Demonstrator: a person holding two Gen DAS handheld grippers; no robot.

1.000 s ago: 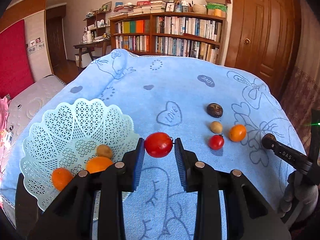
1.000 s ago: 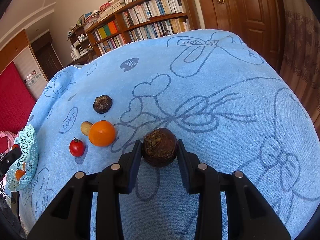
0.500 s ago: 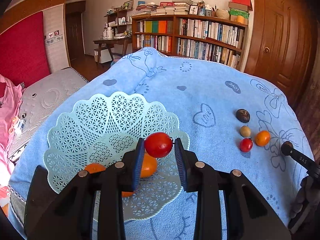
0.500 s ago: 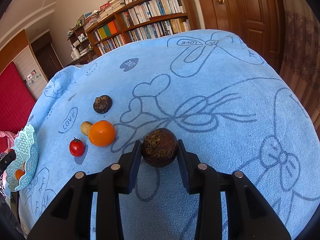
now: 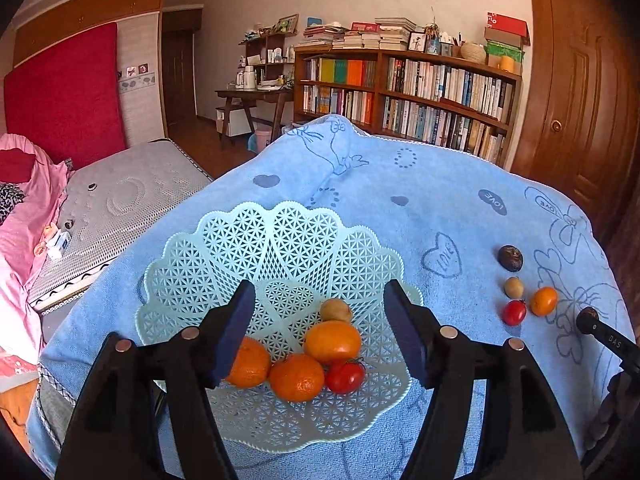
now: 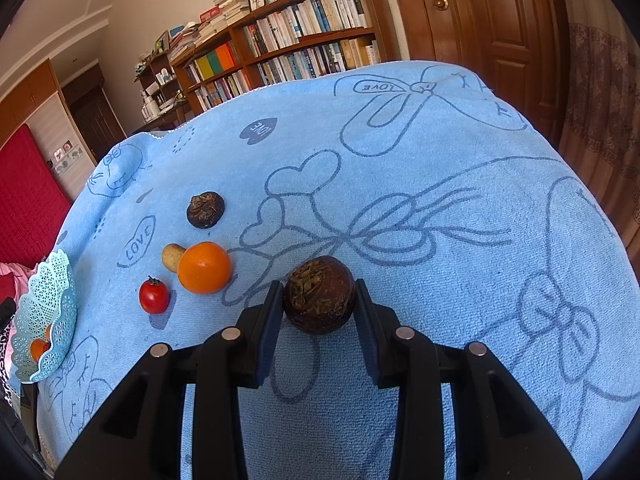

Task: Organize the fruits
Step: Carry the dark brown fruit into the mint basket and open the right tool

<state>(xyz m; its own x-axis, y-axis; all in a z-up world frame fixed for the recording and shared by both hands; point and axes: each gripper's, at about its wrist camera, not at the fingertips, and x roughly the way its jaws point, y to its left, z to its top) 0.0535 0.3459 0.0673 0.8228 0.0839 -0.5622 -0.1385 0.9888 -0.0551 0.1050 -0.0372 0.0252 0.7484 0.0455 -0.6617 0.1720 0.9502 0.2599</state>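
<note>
My left gripper [image 5: 320, 320] hangs open above the pale green lattice basket [image 5: 248, 248]. In the basket lie a red tomato [image 5: 345, 376], three oranges [image 5: 332, 341] and a small tan fruit [image 5: 336, 310]. My right gripper [image 6: 319, 300] is shut on a dark brown round fruit [image 6: 320, 294], just over the blue towel [image 6: 400, 184]. Left of it on the towel sit an orange [image 6: 204, 267], a small tomato [image 6: 153, 295], a tan fruit [image 6: 172, 257] and another dark brown fruit [image 6: 205, 209]. The same four loose fruits show at the right of the left wrist view, near the small tomato [image 5: 514, 312].
The towel-covered table drops off at its edges; the basket [image 6: 44, 316] stands near the left edge. A bed with pink bedding [image 5: 24, 220] lies to the left, a bookshelf [image 5: 404, 92] and wooden door [image 5: 576, 92] behind. The right gripper's tip [image 5: 600, 330] pokes in at the left wrist view's right edge.
My left gripper has carried the tomato over the basket, opened, and the tomato now lies among the oranges. The right gripper has kept still, holding the dark fruit.
</note>
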